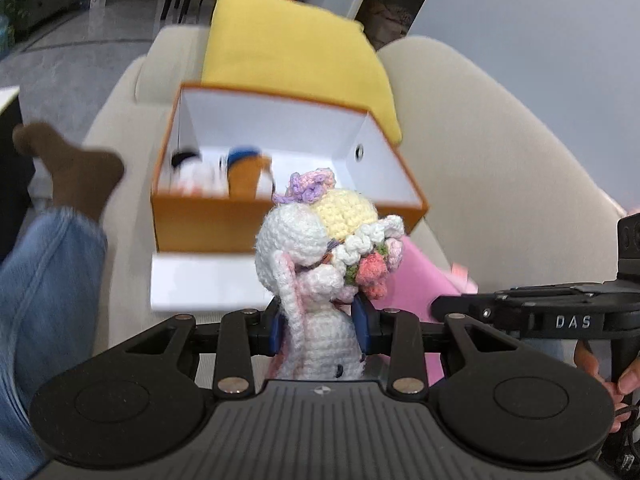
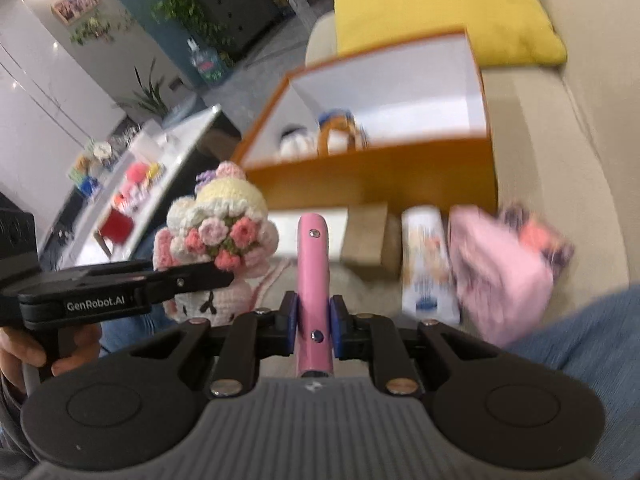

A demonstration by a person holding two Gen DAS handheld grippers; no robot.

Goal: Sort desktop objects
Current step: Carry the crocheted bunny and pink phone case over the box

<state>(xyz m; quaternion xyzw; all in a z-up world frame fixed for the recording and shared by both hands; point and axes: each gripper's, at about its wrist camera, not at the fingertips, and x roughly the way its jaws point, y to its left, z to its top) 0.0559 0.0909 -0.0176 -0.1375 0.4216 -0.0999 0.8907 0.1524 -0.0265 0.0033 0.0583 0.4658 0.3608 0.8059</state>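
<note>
My left gripper [image 1: 319, 330] is shut on a crocheted bunny doll [image 1: 320, 256] with a flower bouquet, held upright just in front of the open orange box [image 1: 208, 220]. The doll also shows in the right wrist view [image 2: 218, 236], left of centre. My right gripper [image 2: 314, 322] is shut on a slim pink tool [image 2: 314, 264] with two screws, pointing toward the orange box [image 2: 384, 172]. The box holds a small orange and blue toy [image 1: 246, 174] and a white one beside it.
The box sits on a beige sofa [image 1: 500, 184] with a yellow cushion [image 1: 292, 44] behind it. A white tube [image 2: 428, 260], a pink pouch [image 2: 500, 276] and a cardboard piece [image 2: 366, 234] lie in front of the box. A person's jeans leg [image 1: 44, 280] is at left.
</note>
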